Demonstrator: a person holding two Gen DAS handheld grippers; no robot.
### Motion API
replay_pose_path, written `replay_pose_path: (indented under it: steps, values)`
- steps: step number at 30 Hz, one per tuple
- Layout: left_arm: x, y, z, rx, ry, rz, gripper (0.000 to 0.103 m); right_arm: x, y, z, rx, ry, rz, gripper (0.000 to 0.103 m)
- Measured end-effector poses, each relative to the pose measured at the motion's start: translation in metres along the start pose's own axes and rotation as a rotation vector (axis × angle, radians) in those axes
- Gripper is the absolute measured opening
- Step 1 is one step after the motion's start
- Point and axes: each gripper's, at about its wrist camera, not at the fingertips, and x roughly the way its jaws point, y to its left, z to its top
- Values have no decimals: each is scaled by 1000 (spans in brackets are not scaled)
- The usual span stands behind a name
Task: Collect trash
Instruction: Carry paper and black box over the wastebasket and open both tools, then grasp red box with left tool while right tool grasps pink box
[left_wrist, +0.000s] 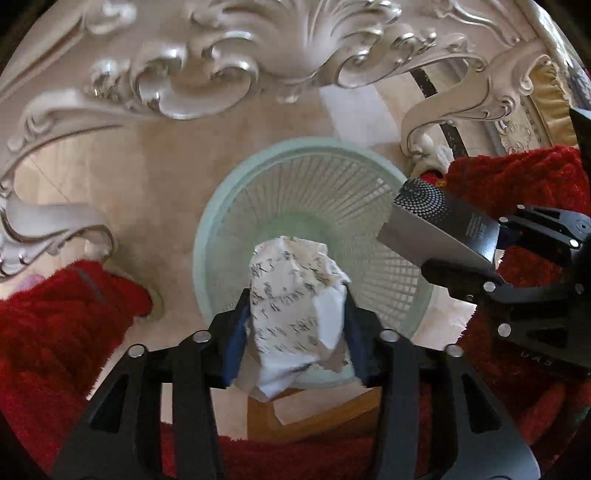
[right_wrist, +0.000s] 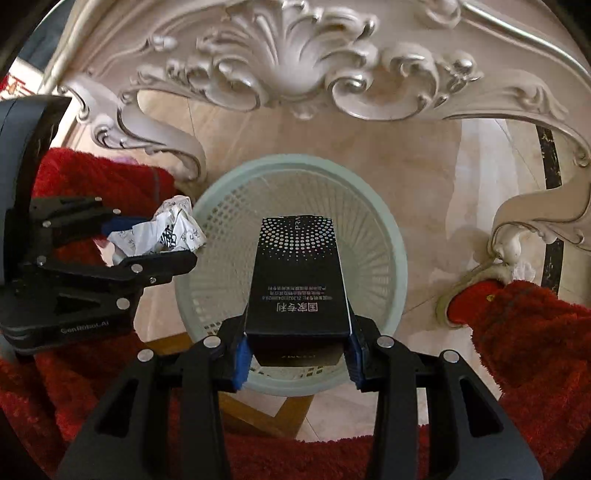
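Observation:
A pale green mesh waste basket (left_wrist: 207, 236) (right_wrist: 402, 266) stands on the floor straight below both grippers. My left gripper (left_wrist: 297, 295) (right_wrist: 155, 240) points down over it, shut on a crumpled ball of printed white paper (left_wrist: 291, 291) (right_wrist: 162, 232) that sits between its blue pads. To its right, my right gripper (right_wrist: 297, 325) (left_wrist: 461, 247) is shut on a black carton with a white dot pattern (right_wrist: 297, 266) (left_wrist: 443, 214), held end-down over the basket's mouth. The basket's inside looks bare where it shows.
An ornate white carved table apron (right_wrist: 280, 74) with curled legs (right_wrist: 517, 229) (left_wrist: 55, 225) arches beyond the basket. Red shaggy rug (left_wrist: 44, 332) (right_wrist: 535, 350) lies on both sides and at the near edge. The floor (left_wrist: 155, 177) is beige marble tile. A wooden piece (right_wrist: 255, 410) lies below the basket.

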Motion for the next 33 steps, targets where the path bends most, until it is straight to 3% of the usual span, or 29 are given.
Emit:
replay_pose_path:
  steps: [2,4,5,8,10,13,17,18,21,23,25,29,33]
  values:
    - [9,3,1,-16,40,-24,59,-1,-3,-1,12,0,-11,58]
    - [11,8,-2,-29,60,-36,74,-2,-5,-3,19,-7,-26,65]
    - [12,9,-3,-34,57,-59,84,-2,-5,-3,22,-8,-26,65]
    - [3,14,-8,-50,6,-84,96,-8,-8,-4,42,-29,-30,65]
    - [-9,18,-11,-52,-54,-150,96,-17,-9,-6,58,-62,-32,65]
    - [-33,24,-19,-88,-154,-148,96,-43,-10,-11,76,-170,-51,66]
    - [-107,27,-34,-150,-467,49,96,-105,-10,-19,73,-409,-73,66]
    - [-132,26,-40,-172,-554,58,96,-125,-10,-19,74,-479,-68,66]
    - [-182,20,-47,-157,-748,-13,96,-168,-11,-10,67,-650,-83,66]
    - [-204,9,-41,-113,-852,36,96,-185,-8,4,45,-714,-113,66]
    - [-212,-1,-26,-101,-893,111,96,-194,-6,20,29,-751,-145,66]
    - [-215,-6,8,-141,-936,83,96,-205,-4,52,9,-799,-128,66]
    - [-199,-15,44,-144,-913,176,96,-207,-9,84,-7,-817,-133,66]
